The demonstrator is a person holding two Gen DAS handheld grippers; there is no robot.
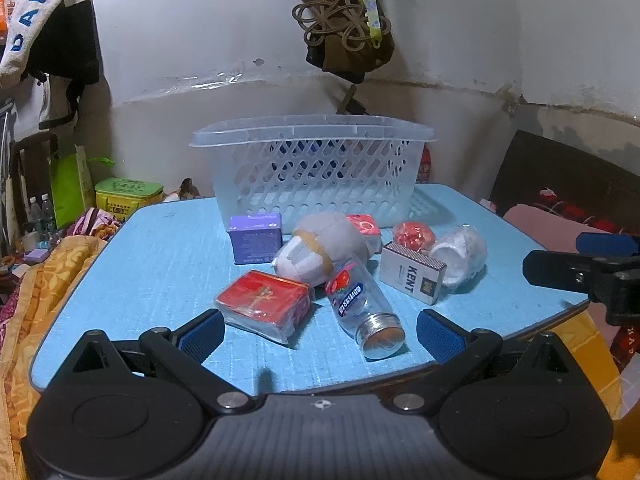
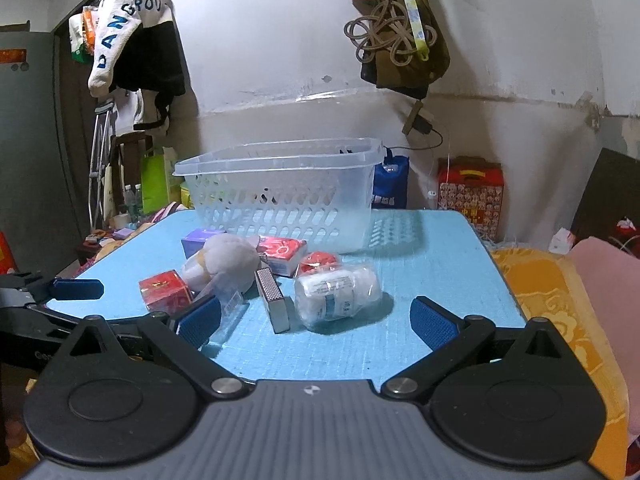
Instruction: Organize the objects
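The left gripper point(image 1: 320, 334) hangs low over the near edge of the tabletop point(image 1: 160, 256), its blue pads spread wide with nothing between them. Straight ahead, between the pads in its view, lie the red box point(image 1: 264, 306) and the bottle point(image 1: 362, 308), on its side with the metal cap towards the camera. The right gripper point(image 2: 316, 320) is likewise spread and empty, facing the wrapped roll point(image 2: 336, 292) and the Kent pack point(image 2: 274, 300).

Behind these sit the plush point(image 1: 328, 246), the purple box point(image 1: 256, 238), a second red pack point(image 1: 365, 226) and a red ball point(image 1: 414, 235), all crowded together. The basket point(image 1: 312, 136) stands at the far edge of the tabletop, behind the pile; whether it already holds anything cannot be told through the lattice.

The step in hand looks like a first pick, so take the outermost pieces first. For the left, the red box is the easier choice: flat faces, square to the pads. Its film wrap may slip, so close on the long sides and squarely. The bottle would likely roll if nudged; grip across the body, not the cap. For the right, the roll is soft, so close gently around the middle. Lift clear of the neighbours before travelling, and carry over the basket rim rather than into its wall.
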